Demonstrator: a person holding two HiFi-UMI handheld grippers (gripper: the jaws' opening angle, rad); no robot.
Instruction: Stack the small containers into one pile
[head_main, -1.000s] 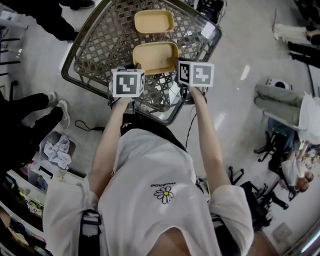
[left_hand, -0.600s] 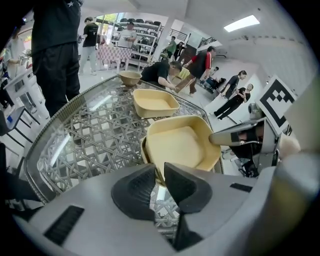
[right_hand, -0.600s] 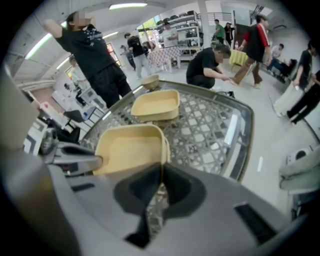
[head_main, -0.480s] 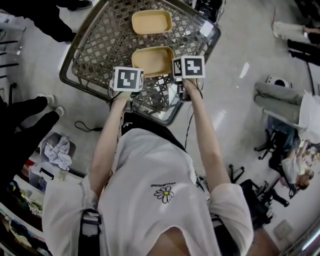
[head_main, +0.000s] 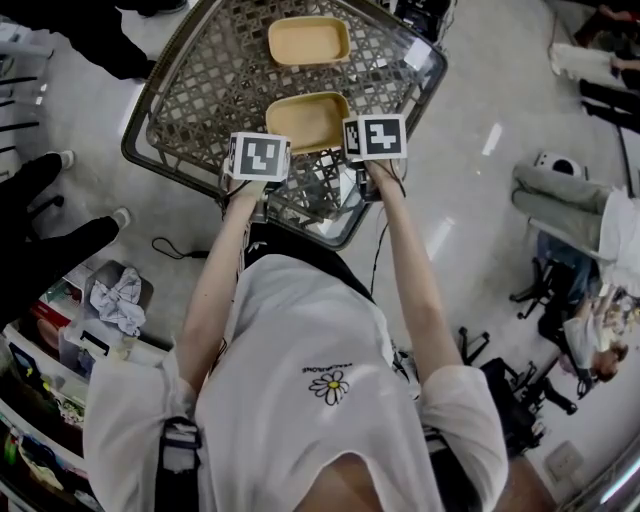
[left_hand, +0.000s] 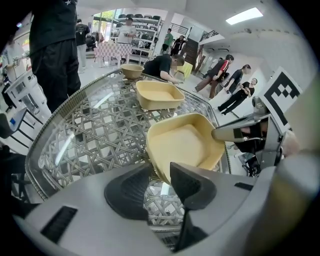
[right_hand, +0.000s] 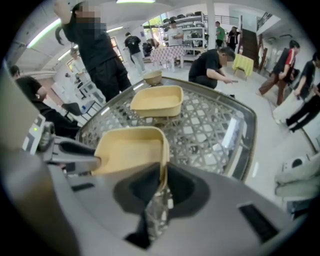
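Woven-pattern glass tabletop (head_main: 200, 90) lies under your hands; your right tongs (right_hand: 161, 187) pinch the right wall of the near container (right_hand: 127, 150); your left tongs (left_hand: 159, 182), just opened, stand spread around its left rim; the far container (head_main: 308, 40) sits toward the frame's top.

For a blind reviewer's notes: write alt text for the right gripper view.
The right gripper is shut on the right wall of a shallow tan container, with a lattice-topped table beneath it. A second matching container stands farther back, apart from it, with people in the room beyond.
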